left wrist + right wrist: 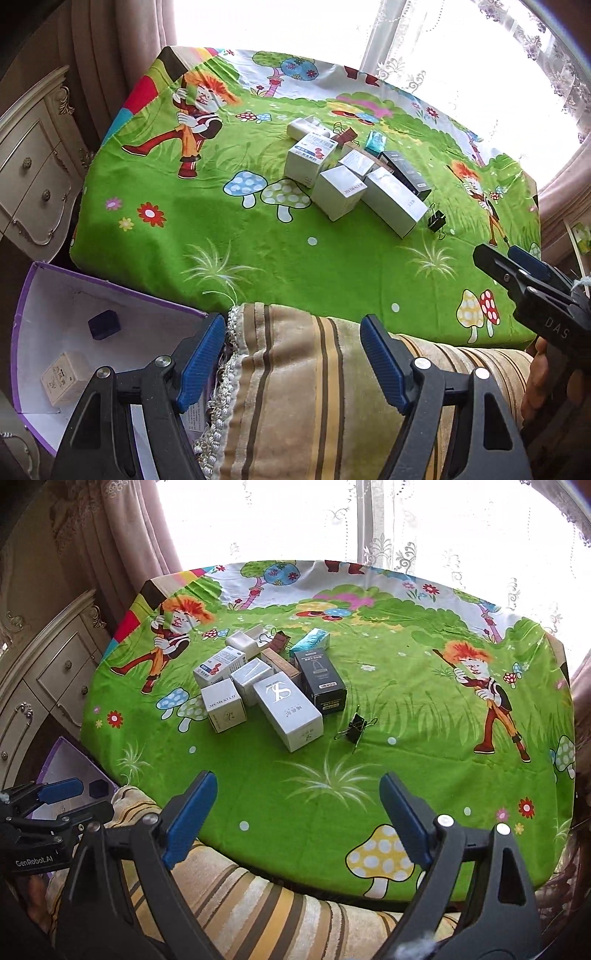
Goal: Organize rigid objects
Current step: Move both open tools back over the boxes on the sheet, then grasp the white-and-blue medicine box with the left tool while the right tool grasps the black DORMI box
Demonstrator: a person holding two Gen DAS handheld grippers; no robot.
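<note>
Left gripper [293, 363] and right gripper [297, 821], both agape, empty.

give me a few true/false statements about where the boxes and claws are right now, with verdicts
1. Both claws are open and hold nothing. True: the left claw and the right claw are spread, with nothing between the fingers.
2. The black binder clip sits on top of the black box. False: it lies on the green tablecloth, apart from the boxes.
3. The purple-edged box already holds a small dark blue box. True.
4. The white box marked JIYIN MUSIC is in the right claw. False: it sits on the tablecloth in the cluster.
</note>
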